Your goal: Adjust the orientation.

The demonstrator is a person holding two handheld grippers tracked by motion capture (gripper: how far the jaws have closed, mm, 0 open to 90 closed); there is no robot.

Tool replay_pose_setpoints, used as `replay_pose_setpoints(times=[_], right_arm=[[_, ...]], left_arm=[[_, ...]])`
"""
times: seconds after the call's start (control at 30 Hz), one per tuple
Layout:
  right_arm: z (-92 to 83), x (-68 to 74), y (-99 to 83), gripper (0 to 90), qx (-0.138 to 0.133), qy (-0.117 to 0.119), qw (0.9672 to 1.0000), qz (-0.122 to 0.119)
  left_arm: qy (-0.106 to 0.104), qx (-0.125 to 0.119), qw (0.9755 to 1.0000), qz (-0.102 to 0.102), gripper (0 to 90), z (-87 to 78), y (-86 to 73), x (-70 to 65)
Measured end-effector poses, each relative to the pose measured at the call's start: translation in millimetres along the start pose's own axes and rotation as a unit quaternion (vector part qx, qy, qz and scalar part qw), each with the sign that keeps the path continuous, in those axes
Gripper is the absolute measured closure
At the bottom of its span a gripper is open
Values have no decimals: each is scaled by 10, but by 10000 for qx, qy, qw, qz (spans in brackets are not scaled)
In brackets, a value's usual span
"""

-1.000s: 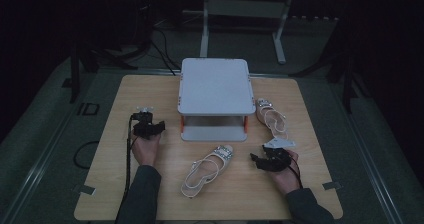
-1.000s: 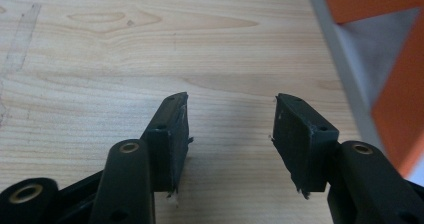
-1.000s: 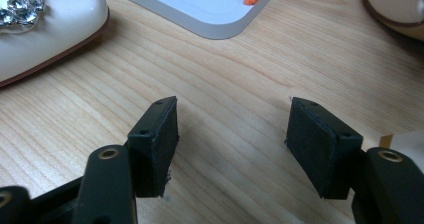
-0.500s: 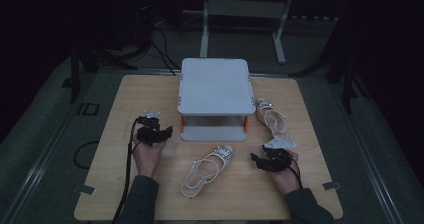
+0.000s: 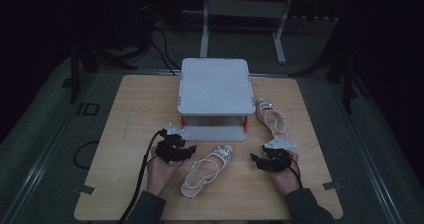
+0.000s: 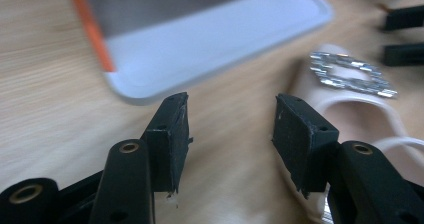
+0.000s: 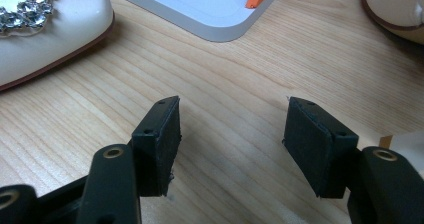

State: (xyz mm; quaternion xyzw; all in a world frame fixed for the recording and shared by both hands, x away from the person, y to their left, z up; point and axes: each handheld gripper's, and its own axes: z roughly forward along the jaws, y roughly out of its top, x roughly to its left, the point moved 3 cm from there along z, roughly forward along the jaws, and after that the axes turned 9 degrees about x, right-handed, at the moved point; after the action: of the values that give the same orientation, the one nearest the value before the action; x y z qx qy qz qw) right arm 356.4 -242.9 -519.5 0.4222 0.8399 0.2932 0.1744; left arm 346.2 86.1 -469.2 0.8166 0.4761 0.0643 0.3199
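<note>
- Left gripper hovered with jaws parted and empty, right gripper likewise.
- Sandal lay just right of the left jaws: probably light, stiff-soled, straps flimsy; best pinched by the sole edge.
- Beyond stood a shelf.

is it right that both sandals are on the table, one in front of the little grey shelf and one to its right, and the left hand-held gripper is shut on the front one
Not quite. The left hand-held gripper is open, its jaws apart over bare wood beside the front sandal, as the left gripper view shows. The rest holds: the other sandal lies right of the grey shelf.
</note>
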Motion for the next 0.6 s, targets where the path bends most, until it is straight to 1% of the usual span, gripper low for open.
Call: replay_pose_setpoints(times=[0.03, 0.13, 0.17, 0.23, 0.27, 0.33, 0.43, 0.5, 0.6], right_arm=[[0, 1, 1, 394, -4, 4, 10000, -8], [0, 6, 2, 394, -1, 8, 10000, -9], [0, 6, 1, 394, -1, 4, 10000, -9], [0, 4, 1, 394, -4, 5, 10000, -7], [1, 3, 1, 394, -4, 2, 10000, -7], [1, 3, 0, 394, -3, 4, 10000, 8], [1, -5, -1, 394, 2, -22, 10000, 25], [-1, -9, -3, 394, -6, -23, 10000, 32], [-2, -10, -2, 394, -12, -27, 10000, 27]], left_arm=[[-65, 38, 9999, 83, 488, -24, 2, -49], [-162, 65, 9996, 238, 489, -76, 15, -158], [-182, 91, 9994, 282, 490, -90, 18, -202], [-153, 201, 9987, 448, 489, -109, 19, -285], [-174, 223, 9984, 486, 489, -114, 16, -322], [-241, 297, 9979, 532, 489, -120, 9, -385], [-146, 492, 9968, 620, 490, -87, -18, -458], [-177, 593, 9963, 591, 492, -51, -31, -471], [-162, 763, 9955, 544, 509, 17, -48, -468]])
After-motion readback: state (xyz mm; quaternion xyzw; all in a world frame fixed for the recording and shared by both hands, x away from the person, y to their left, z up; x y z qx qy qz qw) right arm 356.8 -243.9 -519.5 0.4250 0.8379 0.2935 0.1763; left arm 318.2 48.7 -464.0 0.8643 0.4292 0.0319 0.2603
